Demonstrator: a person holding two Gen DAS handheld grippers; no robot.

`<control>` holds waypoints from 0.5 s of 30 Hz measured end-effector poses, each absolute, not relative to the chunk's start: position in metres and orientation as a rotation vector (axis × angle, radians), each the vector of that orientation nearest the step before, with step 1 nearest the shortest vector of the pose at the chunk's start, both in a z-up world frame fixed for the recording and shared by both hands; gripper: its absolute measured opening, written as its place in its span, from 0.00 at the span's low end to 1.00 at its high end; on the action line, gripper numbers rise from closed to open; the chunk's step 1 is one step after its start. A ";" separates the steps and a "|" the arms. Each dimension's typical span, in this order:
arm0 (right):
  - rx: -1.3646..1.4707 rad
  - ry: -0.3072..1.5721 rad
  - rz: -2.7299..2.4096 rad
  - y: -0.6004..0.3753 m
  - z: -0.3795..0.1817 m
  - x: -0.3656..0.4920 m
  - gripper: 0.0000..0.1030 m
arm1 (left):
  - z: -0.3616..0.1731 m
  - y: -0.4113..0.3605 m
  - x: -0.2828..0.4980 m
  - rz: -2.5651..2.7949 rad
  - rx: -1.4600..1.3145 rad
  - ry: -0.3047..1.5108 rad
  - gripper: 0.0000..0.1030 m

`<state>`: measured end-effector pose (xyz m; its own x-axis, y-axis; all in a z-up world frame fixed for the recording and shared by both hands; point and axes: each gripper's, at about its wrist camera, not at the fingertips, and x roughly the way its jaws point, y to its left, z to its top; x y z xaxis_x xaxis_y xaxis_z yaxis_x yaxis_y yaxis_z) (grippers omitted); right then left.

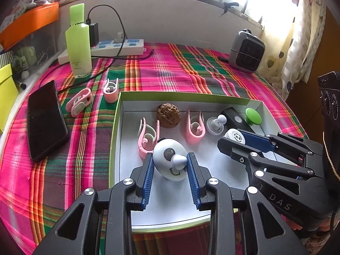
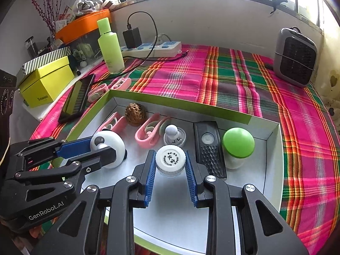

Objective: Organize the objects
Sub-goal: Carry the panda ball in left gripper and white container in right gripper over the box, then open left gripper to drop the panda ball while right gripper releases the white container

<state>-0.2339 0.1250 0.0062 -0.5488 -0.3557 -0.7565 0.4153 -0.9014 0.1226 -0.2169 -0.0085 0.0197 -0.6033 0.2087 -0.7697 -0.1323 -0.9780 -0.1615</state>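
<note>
Two grippers are working inside the green-rimmed white tray (image 2: 276, 148) at once. The left gripper (image 1: 171, 165) has its fingers closed against the sides of the white panda-faced figure (image 1: 170, 159), which stands on the tray floor near the front left. The right gripper (image 2: 170, 165) brackets the small white-capped bottle (image 2: 170, 161) in the middle of the tray; its blue pads appear to touch the cap, though whether they are pressing firmly cannot be confirmed from this angle. Judged from the layout, items are being gathered from the plaid-covered tabletop (image 2: 233, 80) into the tray, and each gripper stands at an item to place or straighten it.

Count inside the tray:
- two pink clips (image 1: 194, 128), lying left and centre;
- one walnut (image 1: 168, 115) against the back wall;
- one white knobbed figure (image 2: 174, 135) beside the centre clip;
- one black device (image 2: 209, 148) lying flat;
- one green-capped jar (image 2: 238, 146) at the right;
- the panda figure and the bottle.

Count outside the tray:
- two more pink clips (image 1: 79, 103), on the cloth just beyond its left corner, which I judge remain to be collected;
- one smartphone (image 1: 45, 121), one green bottle (image 1: 78, 42), one power strip (image 1: 119, 46) and one small heater (image 1: 246, 52).
</note>
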 end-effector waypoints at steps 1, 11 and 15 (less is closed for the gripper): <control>1.166 0.098 -2.432 0.125 0.006 -0.234 0.28 | 0.020 -0.009 -0.218 2.650 -1.291 -0.132 0.28; 1.169 0.120 -2.419 0.119 0.003 -0.236 0.28 | 0.020 -0.010 -0.218 2.668 -1.288 -0.116 0.29; 1.180 0.120 -2.417 0.120 0.001 -0.237 0.28 | 0.020 -0.009 -0.218 2.669 -1.288 -0.116 0.29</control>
<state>-0.2367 0.1198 0.0008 -0.5358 -0.3529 -0.7671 0.4269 -0.8970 0.1145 -0.2179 -0.0089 0.0198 -0.6103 0.1911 -0.7688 -0.1237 -0.9816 -0.1458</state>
